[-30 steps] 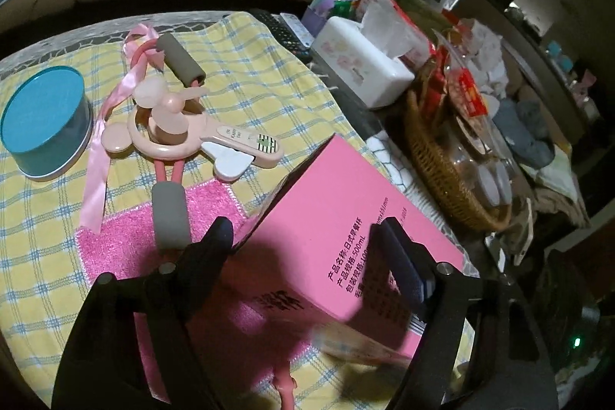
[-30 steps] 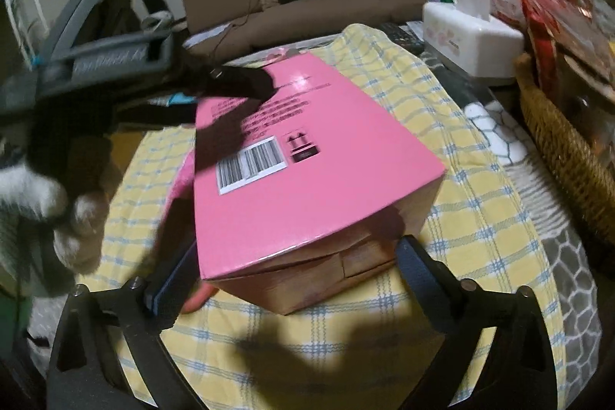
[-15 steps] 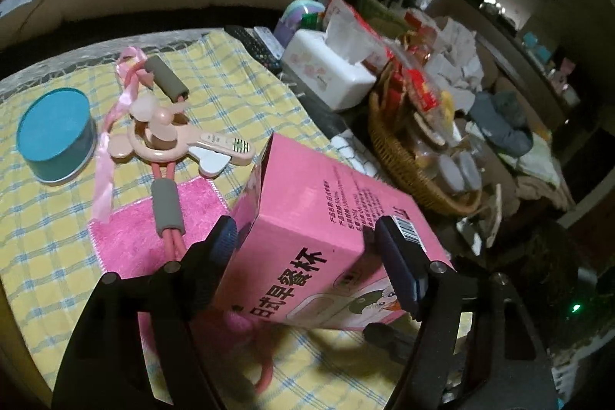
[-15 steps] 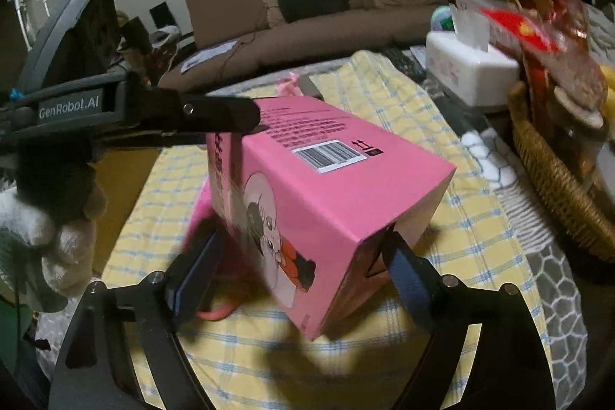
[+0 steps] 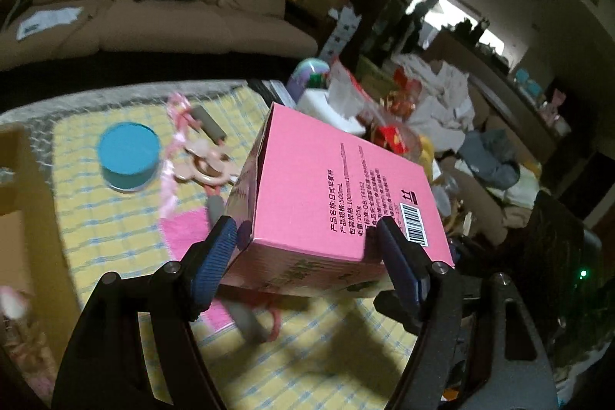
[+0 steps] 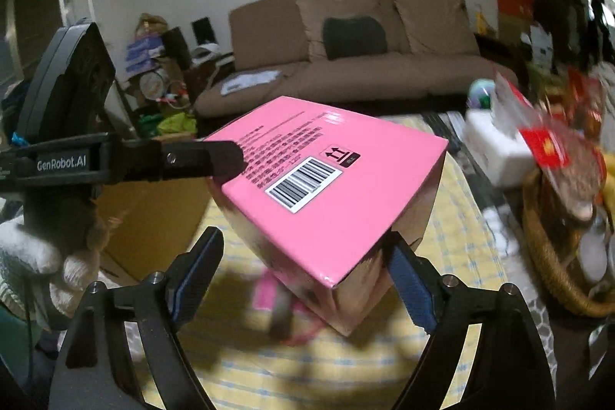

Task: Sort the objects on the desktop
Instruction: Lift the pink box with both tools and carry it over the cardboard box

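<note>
1. Between the left gripper's [image 5: 305, 229] fingers we see the pink box [image 5: 338, 187] clamped, tilted and lifted clear of the yellow checked cloth [image 5: 96, 237].
2. Between the right gripper's [image 6: 305, 239] fingers the same box's near corner sits. Its jaws have just been closing; the right-side finger touches the box and the left-side one stands apart, so there is no grip.
3. Beyond the left fingertips, to the left, sits a teal tin [image 5: 128, 152].
4. Right of the right fingers stands a wicker basket [image 6: 546, 256].
</note>
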Demonstrator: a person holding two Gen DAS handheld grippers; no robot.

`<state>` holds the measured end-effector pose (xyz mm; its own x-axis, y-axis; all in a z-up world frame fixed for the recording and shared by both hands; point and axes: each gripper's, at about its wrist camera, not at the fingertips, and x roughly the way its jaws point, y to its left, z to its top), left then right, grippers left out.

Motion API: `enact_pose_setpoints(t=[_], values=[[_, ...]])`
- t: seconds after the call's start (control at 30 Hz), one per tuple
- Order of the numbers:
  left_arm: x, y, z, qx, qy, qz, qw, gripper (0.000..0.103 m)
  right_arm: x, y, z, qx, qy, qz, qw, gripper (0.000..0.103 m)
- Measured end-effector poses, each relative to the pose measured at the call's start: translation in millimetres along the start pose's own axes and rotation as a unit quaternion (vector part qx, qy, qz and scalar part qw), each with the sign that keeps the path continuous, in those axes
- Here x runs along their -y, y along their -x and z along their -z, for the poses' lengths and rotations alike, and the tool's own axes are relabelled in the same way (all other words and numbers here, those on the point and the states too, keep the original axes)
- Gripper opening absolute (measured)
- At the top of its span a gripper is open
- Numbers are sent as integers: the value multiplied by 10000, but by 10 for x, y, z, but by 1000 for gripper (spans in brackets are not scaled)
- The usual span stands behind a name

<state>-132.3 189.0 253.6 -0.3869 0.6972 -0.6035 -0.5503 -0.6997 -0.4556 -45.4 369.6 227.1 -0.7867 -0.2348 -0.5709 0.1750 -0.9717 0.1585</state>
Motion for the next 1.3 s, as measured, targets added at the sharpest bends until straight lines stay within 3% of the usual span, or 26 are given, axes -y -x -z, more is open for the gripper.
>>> enact_pose_setpoints(t=[0.27,0.6,0.83,1.07,1.3], values=[[-510,1029,-90,439,271,-337,9981,72,-898,-85,-507,150,462,-536,9974,87],[-1391,2038,-39,923,685,-846,9898,72,-2152,-651,-853,11,1068,-1196,9871,87],[-2138,2041,-5,972,1161,-995,9835,71,-2641,-1297,-960,-289,1381,-1505,9785,87],[-2784,1657,-55,753,1433,-1099,9807,71,-2649,-2032,-1034,-704,1321,-1674,9745,88],[-3114,1613,-9,837,1667,-1123,9760,71,-2645,-2386,-1105,-809,1111,-2058,9689,90]])
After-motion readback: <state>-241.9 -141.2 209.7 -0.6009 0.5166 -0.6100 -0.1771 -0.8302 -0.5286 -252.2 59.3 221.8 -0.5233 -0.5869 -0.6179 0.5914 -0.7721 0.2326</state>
